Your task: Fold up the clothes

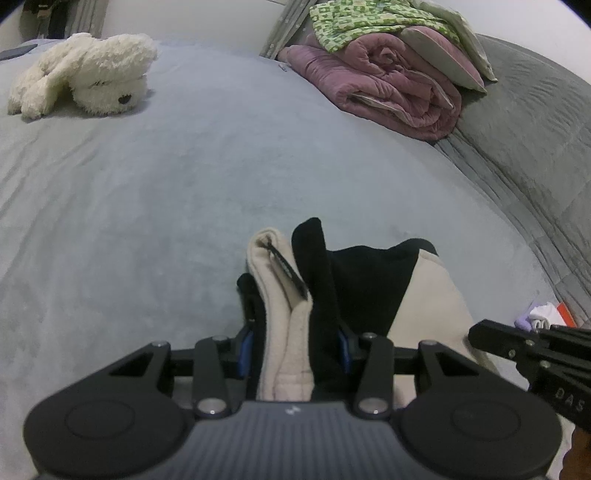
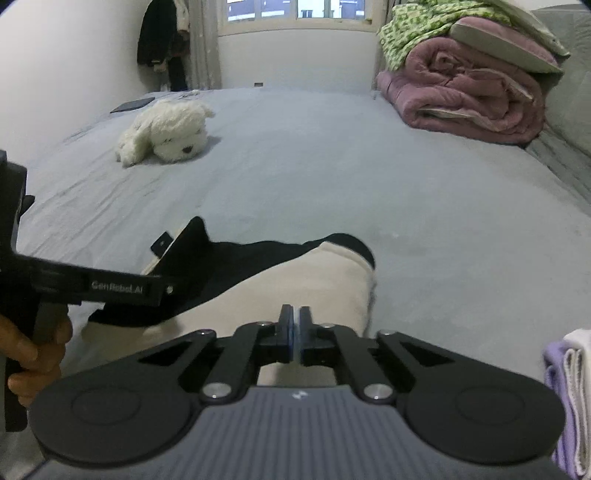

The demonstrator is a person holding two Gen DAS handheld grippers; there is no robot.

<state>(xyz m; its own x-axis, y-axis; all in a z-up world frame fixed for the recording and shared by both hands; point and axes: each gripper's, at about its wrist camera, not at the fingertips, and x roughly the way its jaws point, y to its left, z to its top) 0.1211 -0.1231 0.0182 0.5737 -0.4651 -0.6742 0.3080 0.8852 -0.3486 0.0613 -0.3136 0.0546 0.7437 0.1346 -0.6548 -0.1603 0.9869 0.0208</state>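
While a grey sheet covered the bed (image 2: 332, 177), the left tool (image 1: 295, 332) grasped a bunched fold of the black-and-cream garment (image 2: 295, 280) lying at its near edge; the right tool (image 2: 294, 332) was clenched above the cream cloth, whether pinching it unclear; beyond lay a plush dog (image 2: 170, 134), a rolled quilt (image 2: 465, 96) and a window (image 2: 295, 9)

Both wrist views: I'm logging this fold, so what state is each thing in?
Left gripper: shut on the bunched garment.
Right gripper: fingers shut over the cloth; grip unclear.
Black and cream garment: crumpled, unfolded.
Pink quilt: rolled up.
Plush dog: lying flat.
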